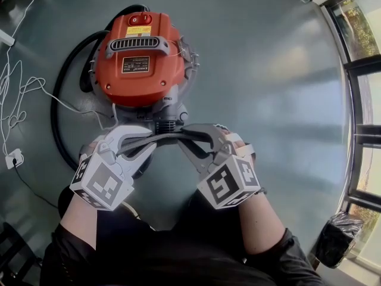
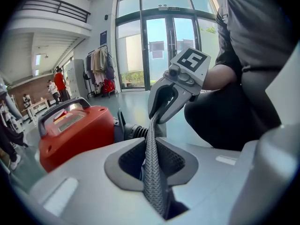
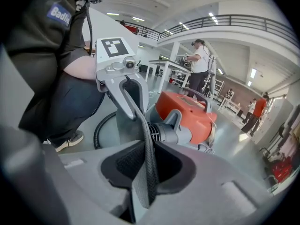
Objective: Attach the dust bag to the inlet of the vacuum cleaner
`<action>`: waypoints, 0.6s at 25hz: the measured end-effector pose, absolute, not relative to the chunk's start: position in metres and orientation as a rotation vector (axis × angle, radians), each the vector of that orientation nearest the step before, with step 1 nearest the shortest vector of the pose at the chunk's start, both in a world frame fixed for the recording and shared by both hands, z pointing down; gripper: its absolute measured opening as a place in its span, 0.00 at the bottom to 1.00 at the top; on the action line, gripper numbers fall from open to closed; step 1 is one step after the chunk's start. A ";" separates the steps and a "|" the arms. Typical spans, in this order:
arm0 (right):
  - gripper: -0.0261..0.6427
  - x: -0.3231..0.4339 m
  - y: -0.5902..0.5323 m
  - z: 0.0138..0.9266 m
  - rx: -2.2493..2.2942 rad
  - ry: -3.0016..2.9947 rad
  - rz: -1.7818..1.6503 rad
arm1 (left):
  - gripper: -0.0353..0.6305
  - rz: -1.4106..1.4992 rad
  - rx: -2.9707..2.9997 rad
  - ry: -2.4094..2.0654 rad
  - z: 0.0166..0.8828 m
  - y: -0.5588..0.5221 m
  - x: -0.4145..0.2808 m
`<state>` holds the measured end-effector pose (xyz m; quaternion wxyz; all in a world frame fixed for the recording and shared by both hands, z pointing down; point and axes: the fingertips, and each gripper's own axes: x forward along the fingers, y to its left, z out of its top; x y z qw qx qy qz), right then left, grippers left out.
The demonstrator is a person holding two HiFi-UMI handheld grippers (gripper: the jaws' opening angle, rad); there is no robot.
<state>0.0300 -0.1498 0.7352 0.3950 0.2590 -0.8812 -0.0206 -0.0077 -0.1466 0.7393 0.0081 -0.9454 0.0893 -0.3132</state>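
A person in dark clothing bends over a red vacuum cleaner [image 1: 138, 58] on a grey floor [image 1: 268, 70], w/ both bare forearms reaching in from the bottom edge of the head view and converging toward the machine's near side. The L gripper [image 1: 143, 143] and R gripper [image 1: 191, 139] both slope forward & down, marker cubes uppermost and nearest the body, tips angled inward so they almost face each other. Stretched taut btwn them is the grey woven dust bag [image 2: 151, 139], seen edge-on as a narrow band. L gripper view: its dark pads are pressed together on one end of the fabric, which runs straight out to the R gripper opposite. R gripper view: same picture mirrored, its pads pinching the other end of the band, the L gripper upright across from it. The bag hangs off the floor, held only by the two tools, just in front of the ribbed grey inlet [image 1: 165, 124] that sticks out of the vac's body toward the person; whether cloth and inlet touch can't be told from any view. A black hose [image 1: 59, 94] curves round the machine's left side, and a thin white cable [image 1: 24, 94] trails across the floor farther left. People stand in the bkgd of both gripper views, well apart from the work.
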 end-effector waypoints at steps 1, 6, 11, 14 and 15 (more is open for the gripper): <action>0.12 0.030 -0.150 0.735 0.657 -2.239 -0.045 | 0.17 -0.982 -2.946 0.275 0.739 -0.147 -0.008; 0.12 0.037 -0.149 0.738 0.683 -2.260 0.005 | 0.17 -1.020 -2.871 0.237 0.738 -0.151 -0.001; 0.12 0.037 -0.150 0.740 0.659 -2.253 -0.036 | 0.17 -1.024 -2.875 0.228 0.737 -0.153 -0.004; 0.13 0.034 -0.153 0.737 0.640 -2.230 -0.082 | 0.17 -1.006 -2.904 0.261 0.736 -0.155 -0.009; 0.13 0.033 -0.153 0.737 0.635 -2.218 -0.101 | 0.17 -1.002 -2.913 0.272 0.737 -0.156 -0.010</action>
